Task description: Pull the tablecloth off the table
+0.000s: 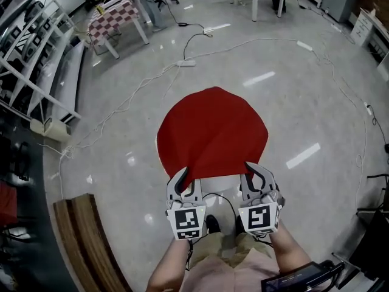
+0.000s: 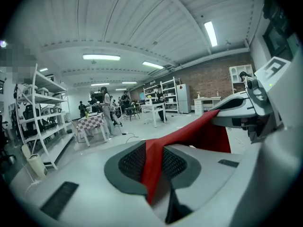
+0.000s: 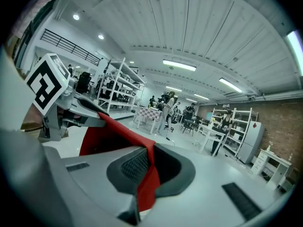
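A red tablecloth (image 1: 213,132) fans out ahead of me above the grey floor, its near edge held at two corners. My left gripper (image 1: 182,180) is shut on the left corner, and in the left gripper view the red fabric (image 2: 199,131) runs pinched between the dark pads (image 2: 133,162). At the right corner my right gripper (image 1: 255,174) is shut on the cloth too. Its own view shows the red cloth (image 3: 109,138) clamped between the pads (image 3: 135,167) and stretched across to the left gripper. Whatever lies under the cloth is hidden.
A table with a checkered cloth (image 1: 118,17) stands far back left, beside white shelving (image 1: 30,53). Cables and a power strip (image 1: 185,62) lie on the floor beyond the cloth. A wooden bench (image 1: 85,242) sits at my near left. Several people (image 2: 106,110) stand far off.
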Available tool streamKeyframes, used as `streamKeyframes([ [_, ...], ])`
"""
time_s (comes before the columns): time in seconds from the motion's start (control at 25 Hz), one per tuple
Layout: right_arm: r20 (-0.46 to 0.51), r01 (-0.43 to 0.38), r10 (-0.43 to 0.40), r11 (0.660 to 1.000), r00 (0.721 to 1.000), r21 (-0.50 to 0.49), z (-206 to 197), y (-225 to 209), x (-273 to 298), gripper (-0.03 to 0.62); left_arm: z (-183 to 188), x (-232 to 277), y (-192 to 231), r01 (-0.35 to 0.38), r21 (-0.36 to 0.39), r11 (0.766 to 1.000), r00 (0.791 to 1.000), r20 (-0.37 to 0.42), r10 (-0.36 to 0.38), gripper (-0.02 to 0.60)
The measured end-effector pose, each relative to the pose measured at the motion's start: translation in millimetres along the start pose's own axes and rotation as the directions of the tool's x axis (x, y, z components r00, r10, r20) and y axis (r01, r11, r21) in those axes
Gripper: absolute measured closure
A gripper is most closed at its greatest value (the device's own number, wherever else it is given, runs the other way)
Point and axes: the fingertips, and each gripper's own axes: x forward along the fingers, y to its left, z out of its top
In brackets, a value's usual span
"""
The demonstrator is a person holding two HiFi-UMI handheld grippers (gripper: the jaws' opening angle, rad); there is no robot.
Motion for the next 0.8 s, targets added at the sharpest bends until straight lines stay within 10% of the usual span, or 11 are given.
streamKeyframes([
  [0.8,0.058,0.027,-0.030,0.998,0.998,0.060,26,-10,-38,0.566,33,-35,-14,-0.001,-0.021,1.000,0.999,0.048,0.002,0.518],
])
